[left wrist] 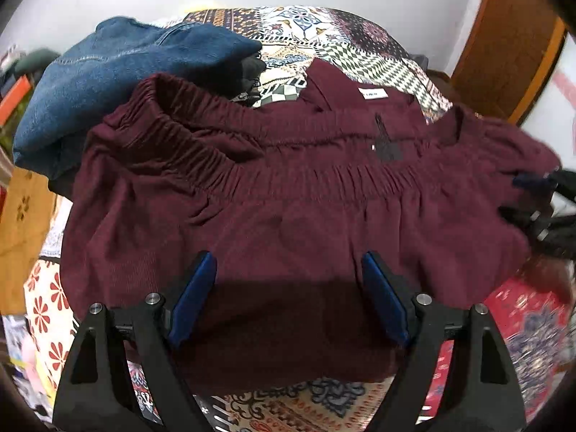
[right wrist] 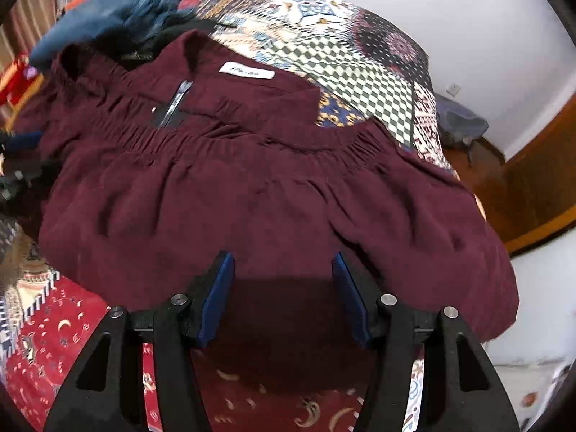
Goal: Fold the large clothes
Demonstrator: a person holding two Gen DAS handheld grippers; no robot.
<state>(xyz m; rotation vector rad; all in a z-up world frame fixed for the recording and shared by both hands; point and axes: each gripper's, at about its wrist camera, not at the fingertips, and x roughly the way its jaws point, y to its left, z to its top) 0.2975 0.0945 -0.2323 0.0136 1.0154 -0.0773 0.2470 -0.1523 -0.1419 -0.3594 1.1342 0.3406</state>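
Observation:
A maroon garment (left wrist: 288,208) with a gathered elastic waistband, a white label and a dark zip lies spread on the patterned bed cover; it also shows in the right wrist view (right wrist: 252,187). My left gripper (left wrist: 288,262) is open, its blue-padded fingers hovering over the garment's near part. My right gripper (right wrist: 282,262) is open too, above the same garment's near edge. The right gripper's fingers also show at the right edge of the left wrist view (left wrist: 540,198). Neither holds cloth.
A folded blue denim piece (left wrist: 118,82) lies at the back left on the patchwork bed cover (left wrist: 342,39), with dark cloth beside it. A wooden door frame (right wrist: 532,187) stands to the right. A white wall lies behind.

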